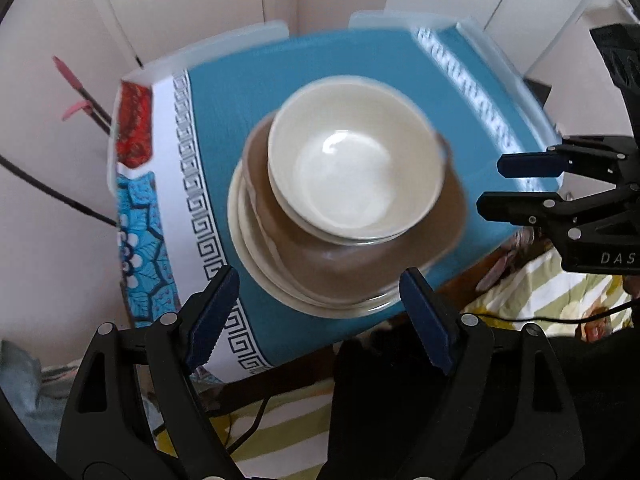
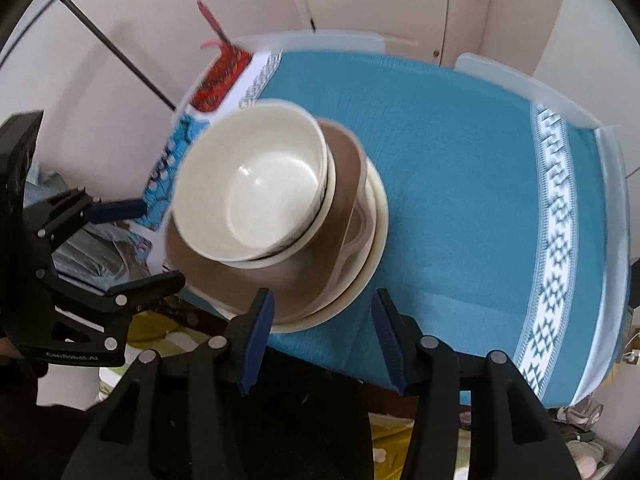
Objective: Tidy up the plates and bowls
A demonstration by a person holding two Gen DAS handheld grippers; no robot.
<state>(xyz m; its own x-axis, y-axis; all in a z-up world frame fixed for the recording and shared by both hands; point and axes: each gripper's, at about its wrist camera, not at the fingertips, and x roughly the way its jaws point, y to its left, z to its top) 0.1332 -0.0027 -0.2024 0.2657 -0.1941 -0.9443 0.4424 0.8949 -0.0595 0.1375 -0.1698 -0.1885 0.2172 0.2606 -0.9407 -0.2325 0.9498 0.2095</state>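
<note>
A cream bowl point(image 1: 354, 156) sits nested in another cream bowl on a brown plate point(image 1: 340, 264), which rests on cream plates point(image 1: 248, 236) on the blue tablecloth point(image 1: 248, 92). The stack also shows in the right wrist view: bowl point(image 2: 252, 184), brown plate point(image 2: 296, 280), cream plate point(image 2: 376, 216). My left gripper point(image 1: 316, 316) is open and empty, just in front of the stack. My right gripper point(image 2: 320, 340) is open and empty, near the stack's front edge. It shows at the right in the left wrist view point(image 1: 516, 188). The left gripper shows at the left in the right wrist view point(image 2: 148, 244).
The table point(image 2: 480, 184) carries a blue cloth with patterned borders and clear plastic corner guards point(image 2: 500, 72). White cupboard doors point(image 1: 192, 4) stand behind it. A striped yellow-green cloth point(image 1: 540, 284) and cables lie below the table's front edge.
</note>
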